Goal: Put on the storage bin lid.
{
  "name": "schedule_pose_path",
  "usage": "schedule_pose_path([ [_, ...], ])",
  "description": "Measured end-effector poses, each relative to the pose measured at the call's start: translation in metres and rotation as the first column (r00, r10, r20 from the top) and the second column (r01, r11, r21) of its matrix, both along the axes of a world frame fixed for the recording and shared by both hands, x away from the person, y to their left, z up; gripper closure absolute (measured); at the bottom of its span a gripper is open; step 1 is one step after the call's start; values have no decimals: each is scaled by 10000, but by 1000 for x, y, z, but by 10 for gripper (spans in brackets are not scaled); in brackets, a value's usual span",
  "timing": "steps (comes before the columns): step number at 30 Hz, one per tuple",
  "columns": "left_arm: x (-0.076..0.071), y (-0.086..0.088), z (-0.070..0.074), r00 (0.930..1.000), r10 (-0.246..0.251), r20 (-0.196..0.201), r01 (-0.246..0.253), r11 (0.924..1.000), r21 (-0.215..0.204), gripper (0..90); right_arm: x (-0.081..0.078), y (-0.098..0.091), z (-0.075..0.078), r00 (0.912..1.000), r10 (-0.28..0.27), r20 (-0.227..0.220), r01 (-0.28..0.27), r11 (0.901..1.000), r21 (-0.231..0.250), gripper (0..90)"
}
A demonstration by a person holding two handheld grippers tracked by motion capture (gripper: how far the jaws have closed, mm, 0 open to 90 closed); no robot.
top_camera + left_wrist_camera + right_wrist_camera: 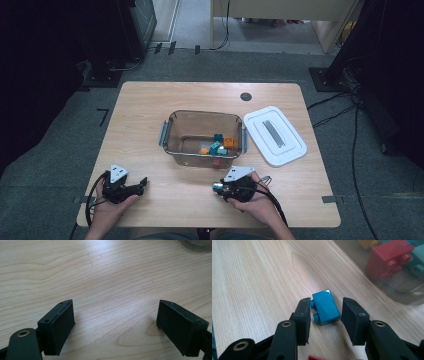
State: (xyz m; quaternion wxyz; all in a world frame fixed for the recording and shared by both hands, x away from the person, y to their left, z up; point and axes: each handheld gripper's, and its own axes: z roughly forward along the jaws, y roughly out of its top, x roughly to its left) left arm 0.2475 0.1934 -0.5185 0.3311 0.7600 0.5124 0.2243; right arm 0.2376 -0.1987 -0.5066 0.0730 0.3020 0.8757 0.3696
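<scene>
We see a wooden tabletop (150, 107) with a clear bin (205, 138) at its centre and a white lid (274, 135) lying flat just beside the bin, toward the right edge. Inside the bin sit small bricks in teal, orange and red (218, 146), gathered toward its front right corner.

The left claw (142, 183) rests near the front left corner, held in the left hand (111, 200). In the left gripper view its jaws are spread wide over bare wood, with nothing between them.

The right claw (216, 186) lies near the front edge, just in front of the bin, held in the right hand (255, 199). In the right gripper view its jaws are parted around a blue brick (325, 307) lying on the tabletop; the left jaw is at the brick's studs, the right jaw just off its side. We cannot tell whether either jaw touches it. A red brick (390, 258) shows through the bin wall beyond.
</scene>
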Motion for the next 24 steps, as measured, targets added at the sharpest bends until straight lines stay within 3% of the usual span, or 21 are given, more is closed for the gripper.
schedule_pose_path([
  [7,0,0,0,10000,-3,0,3,10000,3,147,-2,3,-1,9998,113,159,-107,9992,-392,678],
  [24,0,0,0,10000,-16,-2,16,10000,3,146,2,-33,27,9959,-899,120,897,9959,129,679],
])
